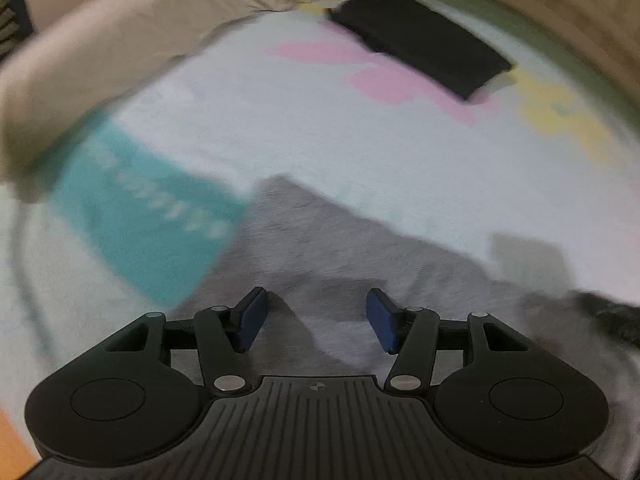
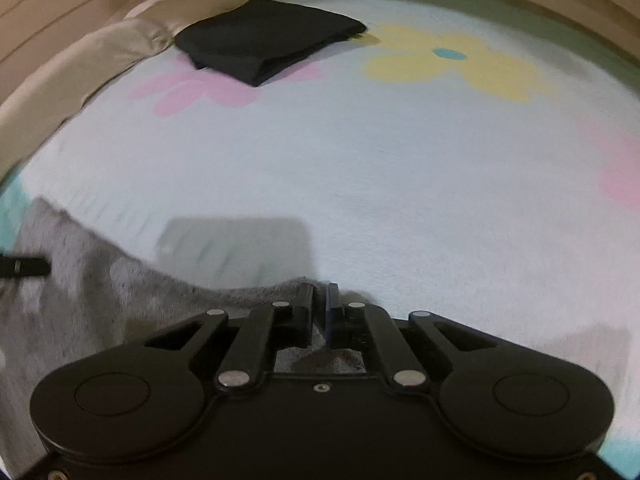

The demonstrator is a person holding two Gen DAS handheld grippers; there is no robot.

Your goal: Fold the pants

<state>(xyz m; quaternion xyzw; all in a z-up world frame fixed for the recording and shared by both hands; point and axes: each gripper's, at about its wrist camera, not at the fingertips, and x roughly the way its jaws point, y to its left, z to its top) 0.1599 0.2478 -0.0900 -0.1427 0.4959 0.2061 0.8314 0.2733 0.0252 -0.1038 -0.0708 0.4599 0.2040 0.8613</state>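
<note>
Grey pants lie on a pale floral bedsheet. My left gripper is open just above the grey fabric, with its blue pads apart and nothing between them. In the right wrist view my right gripper is shut on the edge of the grey pants, and the cloth bunches up between its fingers. The tip of the left gripper shows at the far left over the pants.
A folded black garment lies at the far side of the bed; it also shows in the right wrist view. A beige duvet is bunched at the left. A teal patch is printed on the sheet.
</note>
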